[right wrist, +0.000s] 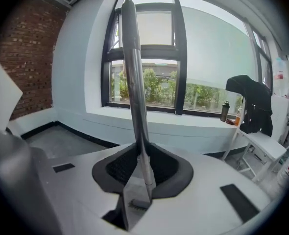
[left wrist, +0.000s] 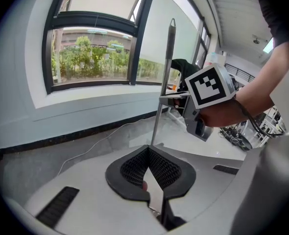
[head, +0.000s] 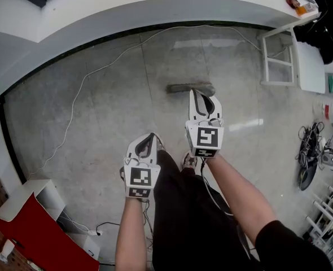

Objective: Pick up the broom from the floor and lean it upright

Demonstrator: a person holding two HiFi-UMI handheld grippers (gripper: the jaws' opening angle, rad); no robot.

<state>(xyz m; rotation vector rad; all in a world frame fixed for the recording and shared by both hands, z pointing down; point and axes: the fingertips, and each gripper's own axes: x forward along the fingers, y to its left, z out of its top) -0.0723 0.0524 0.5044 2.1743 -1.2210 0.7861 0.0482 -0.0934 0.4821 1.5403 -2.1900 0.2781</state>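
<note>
The broom (head: pixel 190 88) is held upright, its bristle head down at the grey floor (head: pixel 110 112) and its metal handle (right wrist: pixel 134 82) clamped between the jaws of the right hand-held gripper (head: pixel 202 101). The left hand-held gripper (head: pixel 147 144) is seen nearer the person, apart from the broom, jaws closed together on nothing.

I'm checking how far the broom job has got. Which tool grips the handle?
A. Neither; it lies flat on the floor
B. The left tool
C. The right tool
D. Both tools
C: in the right gripper view the handle stands clamped between the pads of the right tool, while the left tool is shut on nothing, with the handle beyond it.
</note>
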